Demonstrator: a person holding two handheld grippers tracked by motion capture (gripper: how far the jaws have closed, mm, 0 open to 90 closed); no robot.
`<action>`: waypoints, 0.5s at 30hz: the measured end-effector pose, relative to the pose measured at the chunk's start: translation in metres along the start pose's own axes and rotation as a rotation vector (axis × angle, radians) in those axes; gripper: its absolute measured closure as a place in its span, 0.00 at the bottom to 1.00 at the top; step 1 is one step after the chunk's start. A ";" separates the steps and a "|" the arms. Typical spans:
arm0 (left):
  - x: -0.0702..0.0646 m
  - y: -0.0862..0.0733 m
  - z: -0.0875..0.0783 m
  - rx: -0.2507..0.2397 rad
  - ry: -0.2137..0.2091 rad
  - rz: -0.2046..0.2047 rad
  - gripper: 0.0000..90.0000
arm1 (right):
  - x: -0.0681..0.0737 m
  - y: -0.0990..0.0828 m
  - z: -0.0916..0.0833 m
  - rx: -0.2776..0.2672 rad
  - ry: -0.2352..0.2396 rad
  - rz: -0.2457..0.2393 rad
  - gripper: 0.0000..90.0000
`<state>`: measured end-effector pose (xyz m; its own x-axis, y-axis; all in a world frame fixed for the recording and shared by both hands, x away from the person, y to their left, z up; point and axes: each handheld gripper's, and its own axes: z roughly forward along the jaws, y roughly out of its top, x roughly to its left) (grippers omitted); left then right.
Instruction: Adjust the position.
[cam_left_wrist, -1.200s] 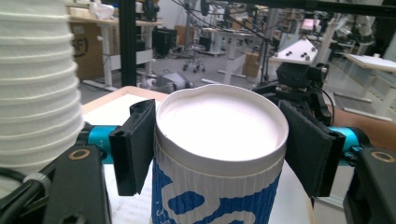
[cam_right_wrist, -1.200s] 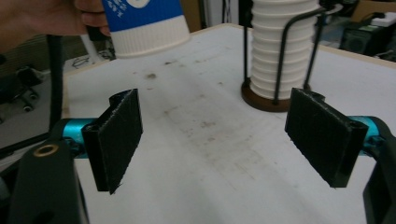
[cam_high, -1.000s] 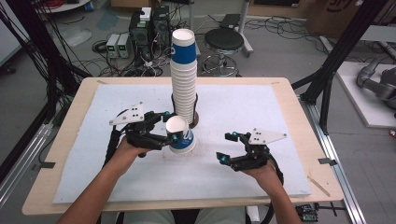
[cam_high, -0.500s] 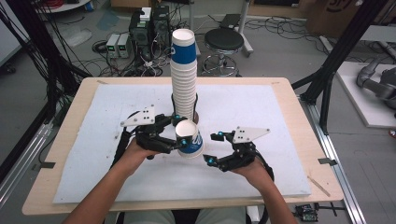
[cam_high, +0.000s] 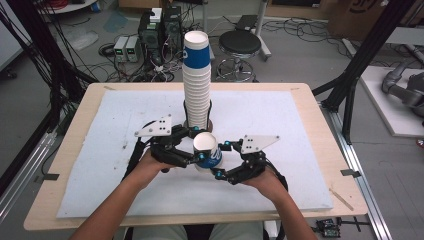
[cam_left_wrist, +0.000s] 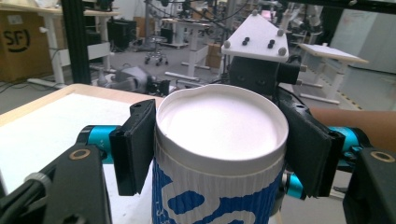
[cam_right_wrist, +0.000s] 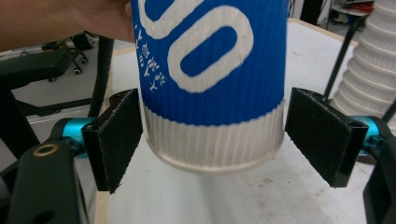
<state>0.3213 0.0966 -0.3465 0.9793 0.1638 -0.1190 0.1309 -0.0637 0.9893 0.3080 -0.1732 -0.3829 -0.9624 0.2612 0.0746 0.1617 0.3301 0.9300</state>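
Workshop floor with cabling, grey equipment boxes and a round black stool lies behind a wooden table covered by a white mat.

Left: left gripper, held in the person's left hand, grey three-cornered plate on top. Its fingers are closed on a blue-and-white paper cup, pads pressing both sides just under the rim; in the left gripper view the cup's white open mouth sits between them.

Centre: the cup, lifted clear of the mat, in front of and just below the base of a tall stack of cups. The stack stands upright in a dark holder at mid-table, its top cup blue and white.

Right: right gripper, in the person's right hand, plate on top. In the right gripper view its fingers stand apart on either side of the cup's lower end, a gap showing on both sides; nothing gripped.
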 end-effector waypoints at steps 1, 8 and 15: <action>-0.001 0.000 0.001 -0.001 -0.008 -0.002 0.34 | 0.001 0.000 0.001 0.001 0.006 -0.002 0.21; -0.002 0.000 0.005 -0.008 -0.035 -0.002 0.35 | 0.003 0.001 0.002 -0.007 0.020 -0.006 0.21; -0.004 0.001 0.005 -0.019 -0.044 0.005 0.35 | 0.002 0.001 -0.002 -0.018 0.046 -0.013 0.28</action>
<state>0.3187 0.0915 -0.3452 0.9859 0.1199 -0.1170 0.1232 -0.0460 0.9913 0.3056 -0.1738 -0.3815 -0.9734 0.2152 0.0787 0.1459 0.3168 0.9372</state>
